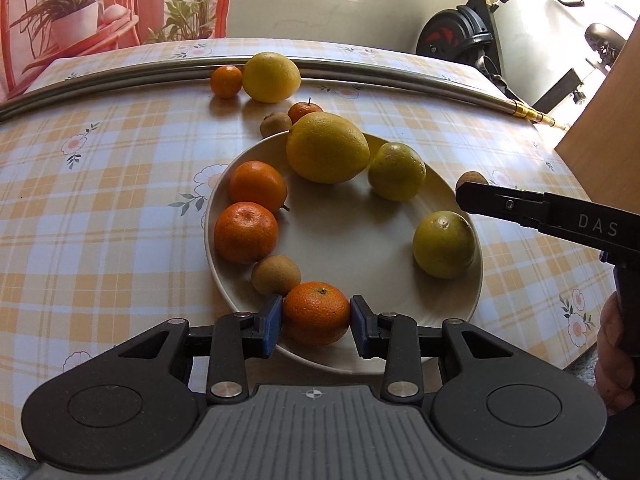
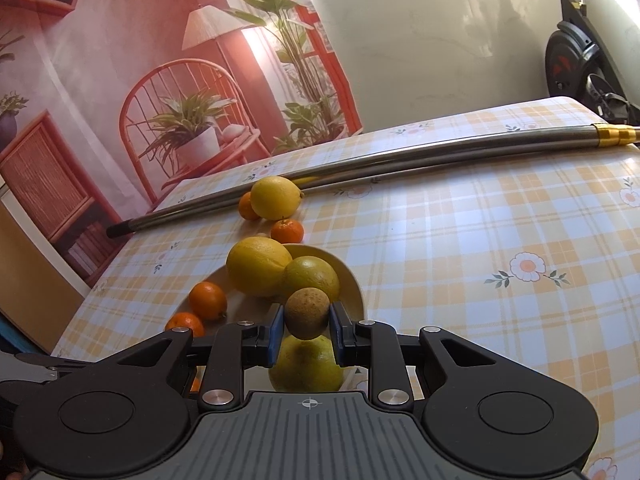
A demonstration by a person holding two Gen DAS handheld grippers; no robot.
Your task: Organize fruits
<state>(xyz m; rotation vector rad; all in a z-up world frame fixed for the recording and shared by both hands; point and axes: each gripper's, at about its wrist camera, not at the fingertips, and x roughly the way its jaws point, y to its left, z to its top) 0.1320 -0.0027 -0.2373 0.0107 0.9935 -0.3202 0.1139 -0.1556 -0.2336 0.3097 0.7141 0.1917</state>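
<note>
The left gripper (image 1: 316, 316) is closed on a tangerine (image 1: 316, 312) at the near rim of the cream plate (image 1: 360, 240). The right gripper (image 2: 307, 330) is closed tight on a small brown fruit (image 2: 307, 312), held above the plate's right edge beside a green lemon (image 2: 306, 364).

Our left tongs (image 1: 316, 322) and right tongs (image 2: 307, 332): matte black linkage arms with silver rivets, blue finger pads (image 1: 273, 326), a ribbed grey base bearing a crosshair mark. White "DAS" lettering marks one barrel.
</note>
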